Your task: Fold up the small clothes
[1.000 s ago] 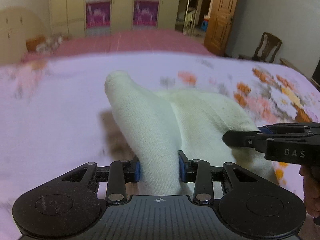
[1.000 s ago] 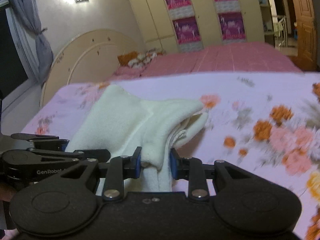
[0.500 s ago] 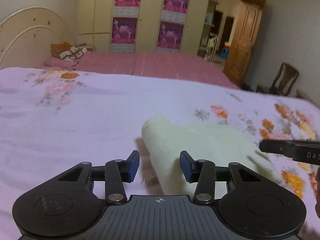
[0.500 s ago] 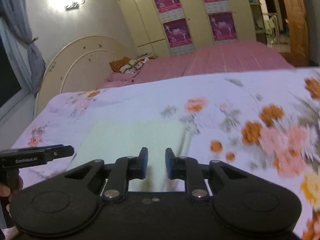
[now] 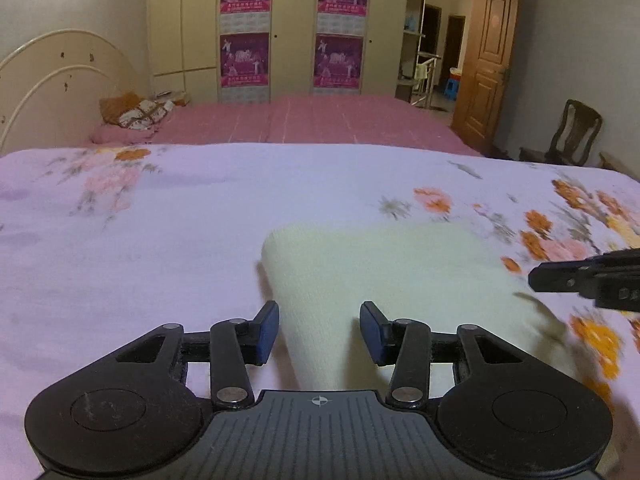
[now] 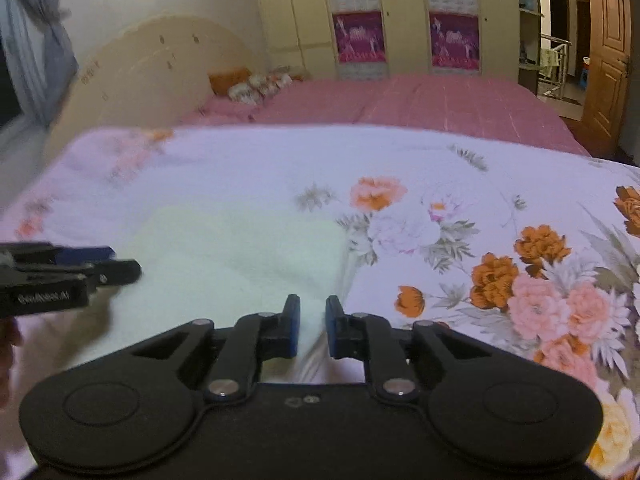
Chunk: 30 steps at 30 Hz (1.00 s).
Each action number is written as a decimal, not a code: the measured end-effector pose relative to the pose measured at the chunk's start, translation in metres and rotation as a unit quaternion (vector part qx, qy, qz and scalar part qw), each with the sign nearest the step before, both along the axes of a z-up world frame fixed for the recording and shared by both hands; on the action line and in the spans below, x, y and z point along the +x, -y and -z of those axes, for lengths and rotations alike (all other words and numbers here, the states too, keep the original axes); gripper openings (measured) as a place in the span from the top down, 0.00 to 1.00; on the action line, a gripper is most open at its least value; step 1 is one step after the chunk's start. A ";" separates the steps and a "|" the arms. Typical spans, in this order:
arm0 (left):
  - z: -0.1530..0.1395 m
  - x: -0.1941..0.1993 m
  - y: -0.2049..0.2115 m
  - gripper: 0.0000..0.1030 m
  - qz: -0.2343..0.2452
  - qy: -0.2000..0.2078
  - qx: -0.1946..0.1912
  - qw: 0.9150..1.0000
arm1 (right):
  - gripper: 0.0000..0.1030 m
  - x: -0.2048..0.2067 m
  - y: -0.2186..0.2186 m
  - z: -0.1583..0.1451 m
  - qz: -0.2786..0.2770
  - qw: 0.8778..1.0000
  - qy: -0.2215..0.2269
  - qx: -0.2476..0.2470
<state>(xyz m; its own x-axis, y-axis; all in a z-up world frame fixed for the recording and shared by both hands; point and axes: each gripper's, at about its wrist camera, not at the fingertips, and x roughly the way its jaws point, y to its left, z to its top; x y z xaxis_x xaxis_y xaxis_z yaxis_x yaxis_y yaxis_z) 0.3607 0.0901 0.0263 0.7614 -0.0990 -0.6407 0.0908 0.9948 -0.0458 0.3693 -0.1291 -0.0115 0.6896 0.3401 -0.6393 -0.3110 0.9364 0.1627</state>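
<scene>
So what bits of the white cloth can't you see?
- Near edge of the white cloth: left wrist view, hidden behind the left tongs.
- Same edge, right wrist view: behind the right tongs.
- How many layers are folded: blurred in both views, cannot tell.

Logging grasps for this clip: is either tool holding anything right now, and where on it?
Nothing is held. Left tool and right tool are open over the flat cream knitted cloth.
</scene>
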 end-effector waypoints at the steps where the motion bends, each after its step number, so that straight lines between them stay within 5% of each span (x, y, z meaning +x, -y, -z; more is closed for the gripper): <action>1: 0.002 -0.007 0.001 0.56 0.003 -0.003 0.000 1.000 | 0.86 -0.011 0.002 -0.003 -0.009 1.000 0.003 0.008; 5: 0.013 -0.031 0.004 0.56 -0.006 -0.011 -0.006 1.000 | 0.84 -0.049 -0.006 0.001 -0.046 0.999 -0.005 0.008; 9: 0.011 -0.042 0.008 0.56 -0.025 -0.008 -0.012 1.000 | 0.84 -0.065 -0.023 0.024 -0.051 0.997 -0.023 -0.061; 17: 0.004 -0.101 0.023 0.56 -0.008 0.001 0.010 1.000 | 0.83 -0.098 -0.010 -0.009 -0.048 0.998 0.003 -0.033; 26: 0.028 -0.133 0.021 0.56 -0.029 -0.031 0.003 0.999 | 0.75 -0.125 -0.015 0.020 -0.053 0.996 -0.026 -0.068; 30: 0.028 -0.135 0.022 0.56 -0.038 -0.030 0.002 0.999 | 0.87 -0.120 -0.008 0.027 -0.045 0.997 -0.043 -0.033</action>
